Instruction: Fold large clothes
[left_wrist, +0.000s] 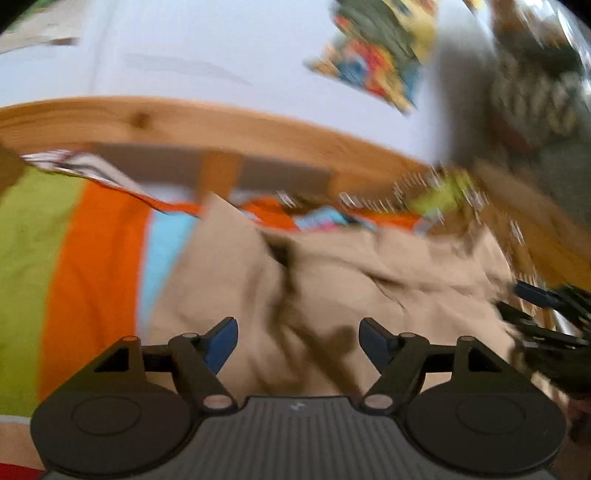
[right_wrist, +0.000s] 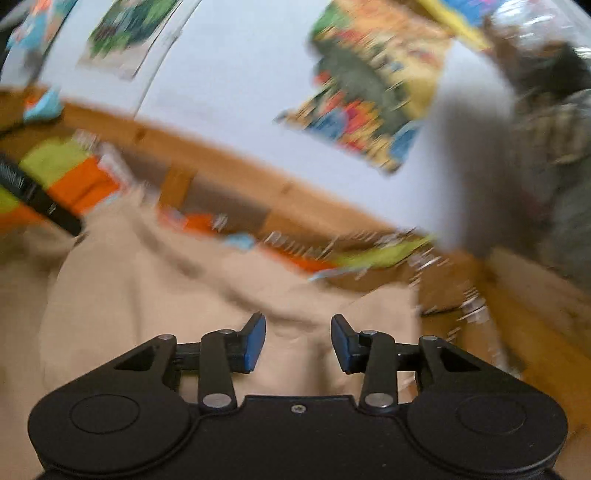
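Little folding visible so far. Bed with striped green, orange, blue cover carries everything; wooden bed frame along far side, wall poster above. Beige garment lies rumpled, heaped mid-bed, creases unsmoothed, no clean fold edge seen; both views blurred. Left gripper wide apart, empty, over garment near edge. Right gripper partly apart, empty, above garment. Judged left: spread flat, then all folds.

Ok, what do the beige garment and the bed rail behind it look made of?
Beige garment: soft matte woven cloth, probably cotton; it creases and bunches. Bed rail: light wood, likely pine with a clear finish; a knot and grain show. Blur limits certainty.
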